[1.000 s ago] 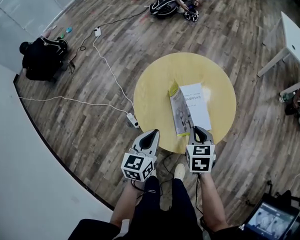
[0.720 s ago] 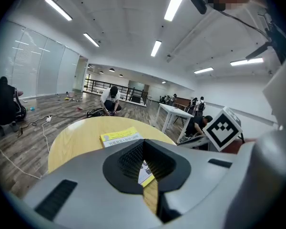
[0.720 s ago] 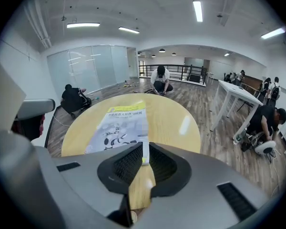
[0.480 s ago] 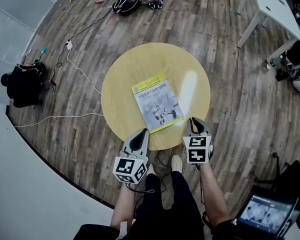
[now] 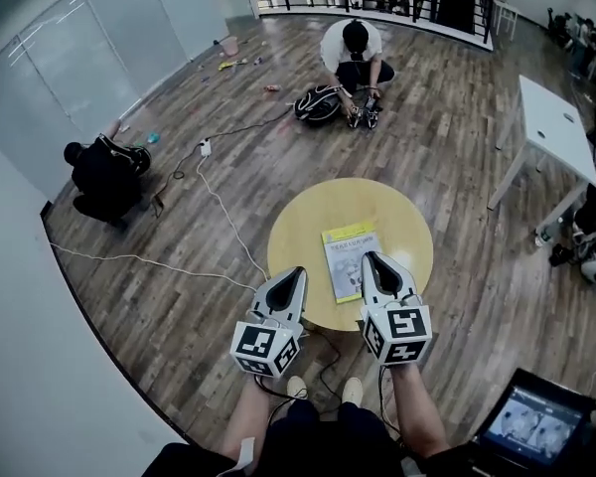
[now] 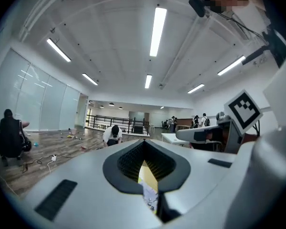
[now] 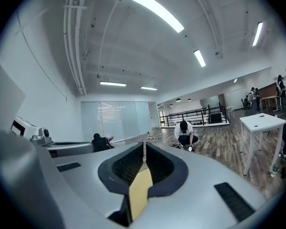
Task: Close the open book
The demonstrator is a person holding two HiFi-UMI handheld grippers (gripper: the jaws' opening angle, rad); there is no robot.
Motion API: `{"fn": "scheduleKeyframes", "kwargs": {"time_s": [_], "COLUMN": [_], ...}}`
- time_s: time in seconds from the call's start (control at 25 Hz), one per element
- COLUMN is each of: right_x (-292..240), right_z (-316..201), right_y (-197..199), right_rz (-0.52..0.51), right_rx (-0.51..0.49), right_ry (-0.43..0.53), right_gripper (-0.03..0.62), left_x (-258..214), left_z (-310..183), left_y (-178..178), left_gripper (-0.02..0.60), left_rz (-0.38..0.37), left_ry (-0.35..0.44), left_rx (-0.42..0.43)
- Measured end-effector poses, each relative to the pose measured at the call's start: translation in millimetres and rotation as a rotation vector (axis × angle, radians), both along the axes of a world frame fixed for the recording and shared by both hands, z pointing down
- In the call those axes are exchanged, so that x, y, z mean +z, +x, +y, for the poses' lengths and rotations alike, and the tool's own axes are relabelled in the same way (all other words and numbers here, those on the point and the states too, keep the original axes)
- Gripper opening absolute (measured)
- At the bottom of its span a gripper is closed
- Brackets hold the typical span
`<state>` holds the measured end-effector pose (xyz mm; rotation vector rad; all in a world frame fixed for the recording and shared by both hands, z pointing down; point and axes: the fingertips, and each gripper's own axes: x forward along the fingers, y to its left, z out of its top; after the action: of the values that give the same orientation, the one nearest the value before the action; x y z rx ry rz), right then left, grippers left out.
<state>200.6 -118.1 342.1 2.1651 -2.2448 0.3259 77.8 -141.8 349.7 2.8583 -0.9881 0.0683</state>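
Note:
A closed book (image 5: 349,250) with a yellow-green and white cover lies flat on the round yellow table (image 5: 298,227). In the head view both grippers hang in the air over the table's near edge, apart from the book. The left gripper (image 5: 295,272) is left of the book and the right gripper (image 5: 370,258) overlaps its near right corner. Each points level into the room. In the left gripper view the jaws (image 6: 144,143) meet at the tips with nothing held; a strip of the book (image 6: 149,194) shows below. The right gripper's jaws (image 7: 144,144) also meet, empty, over the yellow table (image 7: 139,194).
A person (image 5: 356,48) crouches over bags on the wooden floor beyond the table. Another person (image 5: 104,172) sits at far left. White cables (image 5: 219,217) run to the table. A white table (image 5: 554,127) stands at right, a laptop (image 5: 531,425) at lower right.
One second ago the book lay open; half a second ago it was closed. Both grippers have since risen from the table's edge, and the view has tilted up.

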Motion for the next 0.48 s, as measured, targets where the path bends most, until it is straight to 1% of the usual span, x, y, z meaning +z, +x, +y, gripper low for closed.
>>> {"fn": "scheduleKeyframes", "kwargs": {"time_s": [0.12, 0.16, 0.28, 0.48], "right_x": [-22.8, -28.8, -38.0, -39.1], "right_z": [11.1, 11.3, 13.1, 11.2], "right_y": [-19.9, -23.9, -32.1, -29.2], "right_rz": [0.006, 0.007, 0.011, 0.031], "right_rx": [-0.02, -0.027, -0.041, -0.031], "right_ry": [0.045, 0.052, 0.054, 0.055], "right_gripper": [0.003, 0.003, 0.003, 0.003], "left_x": [-38.6, -46.1, -53.4, -54.4], "left_z": [7.8, 9.2, 13.9, 14.3], "left_y": [-11.9, -14.6, -17.1, -5.5], "left_gripper": [0.003, 0.003, 0.003, 0.003], "left_rz": [0.036, 0.043, 0.045, 0.049], "left_ry": [0.089, 0.107, 0.129, 0.146], "left_rx": [0.003, 0.002, 0.014, 0.054]}}
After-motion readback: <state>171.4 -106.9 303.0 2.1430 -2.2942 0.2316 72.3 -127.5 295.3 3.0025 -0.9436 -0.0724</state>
